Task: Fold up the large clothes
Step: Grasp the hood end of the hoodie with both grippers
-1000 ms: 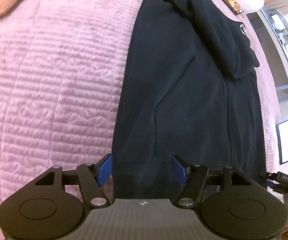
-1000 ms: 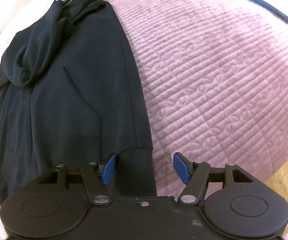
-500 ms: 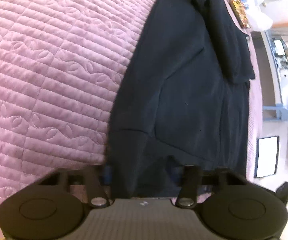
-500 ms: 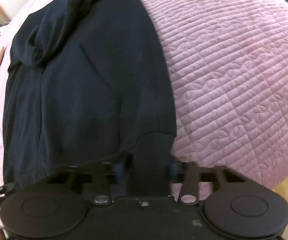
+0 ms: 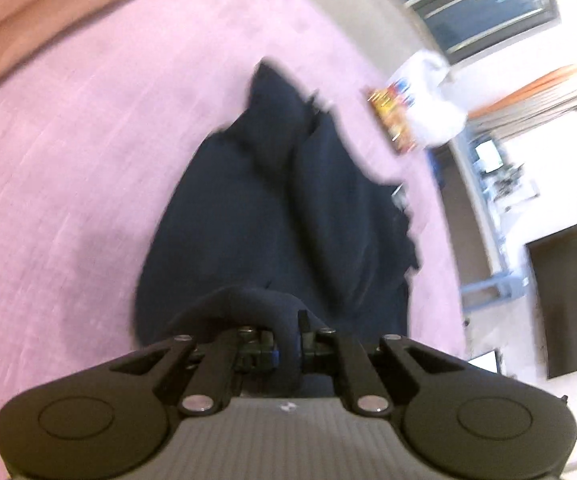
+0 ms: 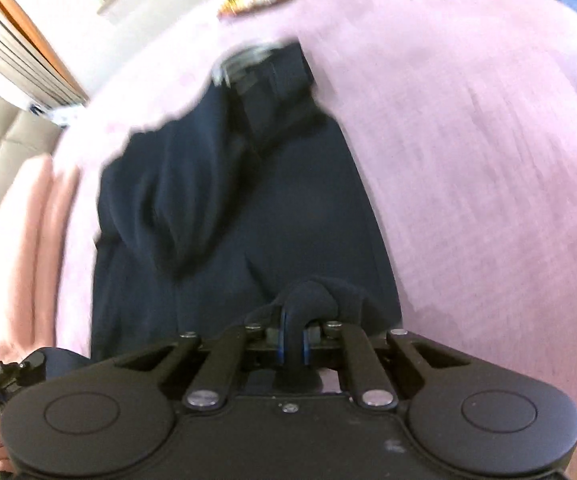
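A dark navy hooded sweatshirt (image 5: 280,208) lies lengthwise on a pink quilted bed, sleeves folded in and hood at the far end. My left gripper (image 5: 286,350) is shut on the hem at its left corner, and the cloth bunches up over the fingers. In the right wrist view the same sweatshirt (image 6: 248,200) stretches away from me. My right gripper (image 6: 295,340) is shut on the hem at its right corner, with a fold of fabric pinched between the blue pads. Both hem corners are lifted off the bed. Both views are motion-blurred.
The pink quilt (image 5: 68,160) spreads wide to the left and, in the right wrist view (image 6: 488,200), to the right. A colourful packet (image 5: 392,120) and a white bag (image 5: 432,100) lie past the hood. A peach blanket (image 6: 28,240) lies at the left. Desk and monitors stand at the right.
Both grippers went from open around the hem to shut on it, then lifted it and swung forward toward the hood. The views tilted up and blurred.
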{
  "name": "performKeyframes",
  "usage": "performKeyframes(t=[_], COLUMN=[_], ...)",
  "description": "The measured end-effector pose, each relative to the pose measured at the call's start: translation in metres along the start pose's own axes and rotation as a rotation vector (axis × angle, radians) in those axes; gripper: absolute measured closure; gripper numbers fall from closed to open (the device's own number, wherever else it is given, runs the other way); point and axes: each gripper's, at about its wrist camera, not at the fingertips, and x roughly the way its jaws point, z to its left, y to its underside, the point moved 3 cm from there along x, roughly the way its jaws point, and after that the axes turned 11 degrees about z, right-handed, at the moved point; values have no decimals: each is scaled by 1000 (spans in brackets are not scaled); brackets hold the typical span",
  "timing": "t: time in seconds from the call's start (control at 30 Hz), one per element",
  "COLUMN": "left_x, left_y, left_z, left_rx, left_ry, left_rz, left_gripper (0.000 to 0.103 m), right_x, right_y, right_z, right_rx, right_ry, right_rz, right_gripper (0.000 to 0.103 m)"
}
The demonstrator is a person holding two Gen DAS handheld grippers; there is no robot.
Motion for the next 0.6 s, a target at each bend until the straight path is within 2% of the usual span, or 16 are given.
performKeyframes(t=[0.13, 0.27, 0.37, 0.4, 0.43, 0.5, 0.53, 0.57, 0.6], left_x=[18, 40, 63, 75, 81, 90, 92, 95, 100], left_y=[-59, -130, -187, -204, -214, -225, -227, -228, -231], left_z=[-27, -63, -82, -84, -86, -80, -75, -71, -67], left_rx=[65, 140, 173, 163, 156, 140, 143, 149, 156], left_ry=[26, 47, 15, -22, -54, -103, -120, -136, -158], left_rz=[-82, -202, -254, -258, -261, -277, -272, -259, -238], left_gripper=[95, 95, 88, 72, 52, 34, 31, 31, 31], right_x=[7, 11, 29, 35, 44, 52, 54, 56, 63], right_y=[-64, -135, -197, -215, -231, -242, -242, -241, -242], right_z=[19, 34, 45, 45, 47, 51, 50, 51, 50], right_rx=[-96, -153, -135, -120, -114, -135, -158, -183, -213], right_ry=[20, 33, 46, 41, 46, 80, 106, 130, 158], right_rz=[-83, -195, -266, -258, -240, -244, -255, -259, -248], right_gripper=[93, 93, 92, 82, 76, 36, 28, 25, 26])
